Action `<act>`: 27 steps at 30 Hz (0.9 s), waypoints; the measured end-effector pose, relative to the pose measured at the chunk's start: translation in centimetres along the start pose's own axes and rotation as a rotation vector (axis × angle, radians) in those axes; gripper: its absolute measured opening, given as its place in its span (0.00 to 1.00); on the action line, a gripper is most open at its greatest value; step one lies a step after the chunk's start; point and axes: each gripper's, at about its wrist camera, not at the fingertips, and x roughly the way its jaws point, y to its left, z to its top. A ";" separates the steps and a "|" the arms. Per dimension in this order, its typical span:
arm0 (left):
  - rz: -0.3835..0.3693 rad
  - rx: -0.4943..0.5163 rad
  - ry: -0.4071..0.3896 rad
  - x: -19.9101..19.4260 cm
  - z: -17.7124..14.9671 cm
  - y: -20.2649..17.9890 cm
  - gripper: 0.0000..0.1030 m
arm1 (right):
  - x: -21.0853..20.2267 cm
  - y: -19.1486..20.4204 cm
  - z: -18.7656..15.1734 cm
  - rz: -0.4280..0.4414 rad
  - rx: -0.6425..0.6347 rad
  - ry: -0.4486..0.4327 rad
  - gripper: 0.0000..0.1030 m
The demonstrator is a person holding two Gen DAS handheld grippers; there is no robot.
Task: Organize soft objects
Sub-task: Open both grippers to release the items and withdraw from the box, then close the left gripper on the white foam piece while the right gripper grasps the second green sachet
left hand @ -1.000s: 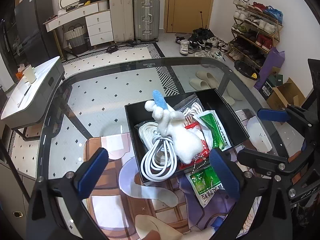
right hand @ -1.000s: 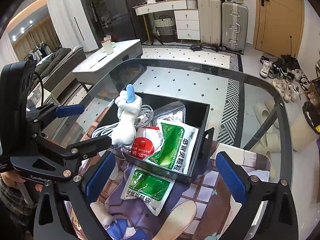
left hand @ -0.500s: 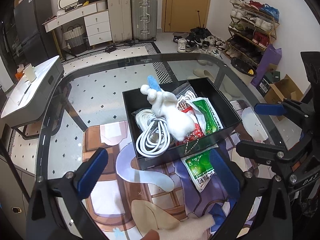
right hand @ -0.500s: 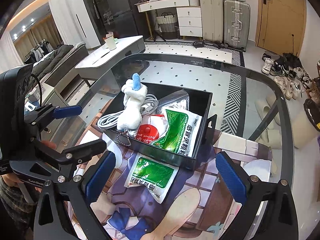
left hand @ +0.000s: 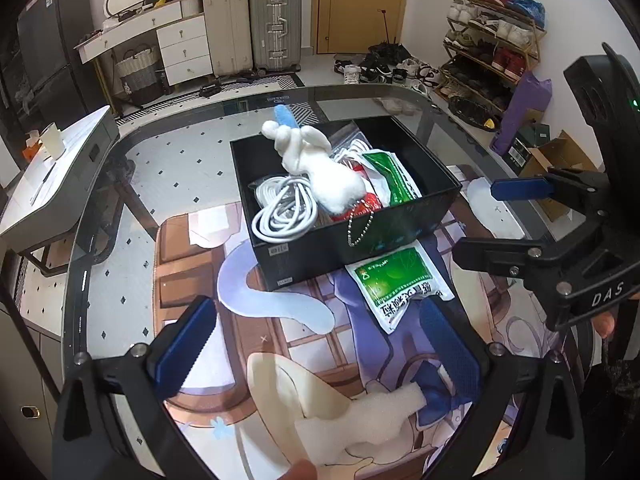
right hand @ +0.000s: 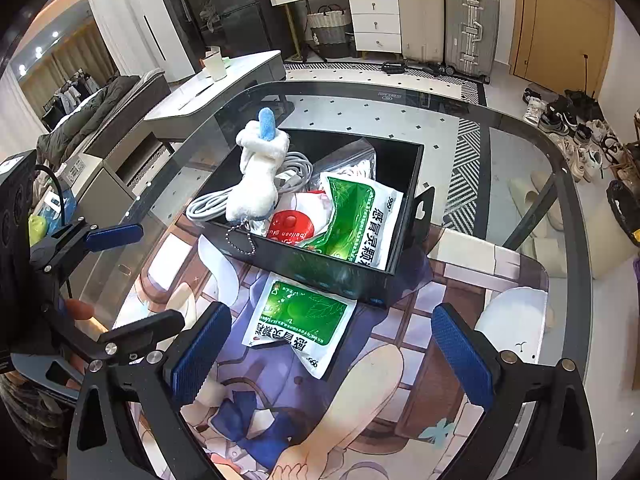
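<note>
Now both my left fingers (left hand: 316, 344) and right fingers (right hand: 332, 348) gape wide, empty, above the glass counter (left hand: 192, 168). Fluffy white plush (left hand: 320, 172) lies atop coiled cable (left hand: 284, 212) in the rigid black box (left hand: 360, 236); a glossy green sachet (right hand: 300, 320) lies flat just outside.

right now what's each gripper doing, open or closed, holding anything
Left gripper: open, holding nothing, above the mat.
Right gripper: open, holding nothing, over the green packet.
</note>
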 end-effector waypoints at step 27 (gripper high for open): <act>-0.079 0.101 0.111 2.1 -3.6 -1.7 0.99 | 5.1 -0.1 -1.3 -0.018 0.045 0.149 0.99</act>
